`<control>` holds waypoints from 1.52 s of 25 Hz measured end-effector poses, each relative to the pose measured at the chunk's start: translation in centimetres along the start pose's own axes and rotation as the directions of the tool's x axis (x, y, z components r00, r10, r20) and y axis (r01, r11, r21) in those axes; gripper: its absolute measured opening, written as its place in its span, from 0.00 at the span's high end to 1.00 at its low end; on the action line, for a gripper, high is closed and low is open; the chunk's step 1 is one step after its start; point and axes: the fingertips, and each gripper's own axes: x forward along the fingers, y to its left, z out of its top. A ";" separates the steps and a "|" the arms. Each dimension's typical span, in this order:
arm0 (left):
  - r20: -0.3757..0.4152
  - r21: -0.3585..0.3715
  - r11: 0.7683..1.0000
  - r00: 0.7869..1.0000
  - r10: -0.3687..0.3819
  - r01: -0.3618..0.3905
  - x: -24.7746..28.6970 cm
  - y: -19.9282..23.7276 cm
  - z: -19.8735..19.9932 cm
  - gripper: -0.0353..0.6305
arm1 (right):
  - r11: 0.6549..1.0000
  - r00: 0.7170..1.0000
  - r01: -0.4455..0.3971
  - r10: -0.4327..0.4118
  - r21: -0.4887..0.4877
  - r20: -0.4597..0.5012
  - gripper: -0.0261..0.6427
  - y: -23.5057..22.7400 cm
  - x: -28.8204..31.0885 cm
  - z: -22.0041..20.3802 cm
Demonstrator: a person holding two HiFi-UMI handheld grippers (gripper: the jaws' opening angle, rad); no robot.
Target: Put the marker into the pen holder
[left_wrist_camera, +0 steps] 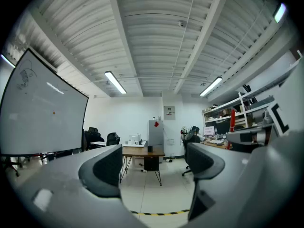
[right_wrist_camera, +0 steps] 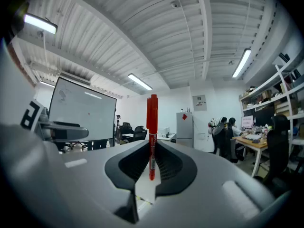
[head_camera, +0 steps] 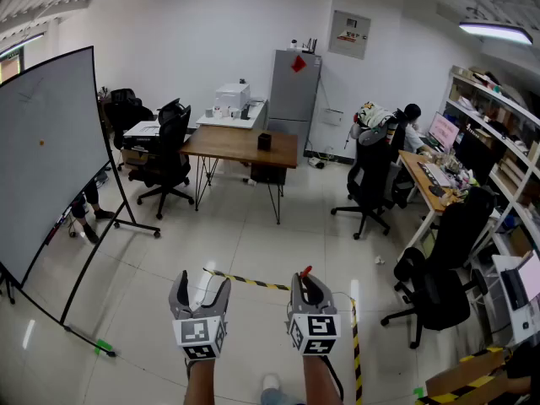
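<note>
A red marker [right_wrist_camera: 152, 127] stands upright between the jaws of my right gripper [right_wrist_camera: 152, 145], which is shut on its lower barrel. In the head view only the marker's red tip [head_camera: 305, 271] pokes up from the right gripper [head_camera: 307, 280]. My left gripper [head_camera: 201, 280] is held beside it at the same height, jaws wide apart and empty, as the left gripper view [left_wrist_camera: 154, 164] also shows. A small black box [head_camera: 264, 142] that may be the pen holder sits on the wooden table [head_camera: 228, 146] far ahead across the room.
A large whiteboard on a stand [head_camera: 46, 159] is at the left. Black office chairs [head_camera: 169, 154] surround the table, and a grey fridge [head_camera: 294, 91] is behind it. At the right are desks, shelves and a seated person [head_camera: 411, 125]. Yellow-black tape [head_camera: 253, 283] crosses the tiled floor.
</note>
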 end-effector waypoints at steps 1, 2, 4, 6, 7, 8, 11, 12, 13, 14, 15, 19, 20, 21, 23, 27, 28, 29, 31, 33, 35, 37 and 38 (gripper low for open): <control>0.004 0.011 1.000 1.000 0.010 -0.010 1.5 -0.7 0.4 0.30 | 0.999 1.000 0.014 -0.013 -0.043 0.008 0.90 -1.3 0.9 1.0; 0.007 0.022 1.000 1.000 0.019 -0.019 3.1 -1.4 0.9 0.30 | 0.996 1.000 0.024 -0.022 -0.080 0.019 0.90 -2.5 1.8 1.9; 0.018 0.035 0.999 0.999 0.032 -0.032 6.1 -2.5 1.7 0.30 | 0.992 0.999 0.020 -0.015 -0.122 0.044 0.90 -4.3 3.8 3.6; 0.031 0.029 0.998 0.998 0.046 -0.047 8.5 -3.5 2.0 0.30 | 0.992 0.998 -0.004 0.011 -0.123 0.057 0.90 -5.5 5.6 4.3; 0.033 0.025 0.998 0.998 0.055 -0.056 9.4 -3.8 2.0 0.30 | 0.993 0.998 -0.016 0.022 -0.116 0.055 0.90 -6.1 6.4 4.3; 0.030 0.022 0.998 0.998 0.062 -0.063 10.3 -4.1 1.8 0.30 | 0.994 0.998 -0.026 0.032 -0.106 0.050 0.90 -6.6 7.1 4.1; 0.008 0.016 0.997 0.997 0.075 -0.075 12.9 -3.7 0.9 0.30 | 0.995 0.998 -0.052 0.055 -0.081 0.025 0.90 -7.7 9.7 3.1; -0.001 0.014 0.997 0.997 0.078 -0.078 13.7 -3.3 0.5 0.30 | 0.996 0.998 -0.056 0.057 -0.076 0.018 0.90 -8.0 10.7 2.7; -0.009 0.011 0.997 0.997 0.081 -0.080 14.6 -2.9 0.1 0.30 | 0.996 0.998 -0.056 0.057 -0.069 0.012 0.90 -8.3 11.6 2.3; -0.015 0.009 0.997 0.997 0.081 -0.081 15.4 -2.5 -0.4 0.30 | 0.997 0.998 -0.054 0.054 -0.061 0.008 0.90 -8.6 12.5 1.9; -0.019 0.007 0.997 0.997 0.081 -0.081 16.3 -2.1 -0.8 0.30 | 0.997 0.999 -0.053 0.053 -0.051 0.005 0.90 -8.9 13.5 1.5; -0.020 0.005 0.997 0.997 0.071 -0.071 21.0 -0.3 -1.7 0.30 | 0.997 0.997 -0.071 0.071 -0.029 -0.008 0.90 -9.1 18.8 0.5; -0.019 0.003 0.998 0.998 0.066 -0.066 22.6 0.4 -1.8 0.30 | 0.997 0.997 -0.076 0.075 -0.027 -0.010 0.90 -8.9 20.5 0.4; -0.017 0.002 0.998 0.998 0.060 -0.060 24.2 1.2 -1.8 0.30 | 0.997 0.997 -0.080 0.080 -0.024 -0.010 0.90 -8.6 22.3 0.3; -0.004 0.004 0.999 0.999 0.055 -0.055 27.6 3.1 -1.3 0.30 | 0.995 0.996 -0.093 0.093 -0.022 -0.005 0.90 -7.8 26.1 0.7; 0.023 0.002 0.999 0.999 0.038 -0.039 35.0 7.2 0.3 0.30 | 0.993 0.993 -0.119 0.120 -0.020 0.018 0.90 -6.2 34.4 2.7; 0.025 -0.004 1.000 0.999 0.030 -0.030 36.7 8.0 0.5 0.30 | 0.992 0.992 -0.124 0.124 -0.018 0.020 0.90 -5.9 36.3 3.1; 0.028 -0.009 1.000 0.999 0.021 -0.021 38.3 8.7 0.7 0.30 | 0.992 0.992 -0.128 0.128 -0.017 0.022 0.90 -5.6 38.0 3.5; 0.036 -0.015 1.000 0.999 0.002 -0.001 41.3 9.8 1.2 0.30 | 0.992 0.991 -0.129 0.129 -0.007 0.029 0.90 -5.2 40.8 4.0; 0.044 -0.024 1.000 0.999 -0.013 0.015 43.8 10.6 1.3 0.30 | 0.993 0.992 -0.119 0.118 0.009 0.033 0.90 -5.3 43.0 4.0; 0.041 -0.028 0.999 0.999 -0.035 0.036 46.2 11.1 1.1 0.30 | 0.995 0.995 -0.100 0.100 0.006 0.022 0.90 -5.8 45.3 3.6; 0.033 -0.026 0.998 0.998 -0.049 0.050 48.2 11.7 0.7 0.30 | 0.996 0.996 -0.088 0.088 -0.003 0.010 0.90 -6.3 47.5 3.2; 0.031 -0.027 0.998 0.998 -0.051 0.051 49.1 12.0 0.4 0.30 | 0.996 0.996 -0.085 0.085 -0.007 0.009 0.90 -6.6 48.5 3.1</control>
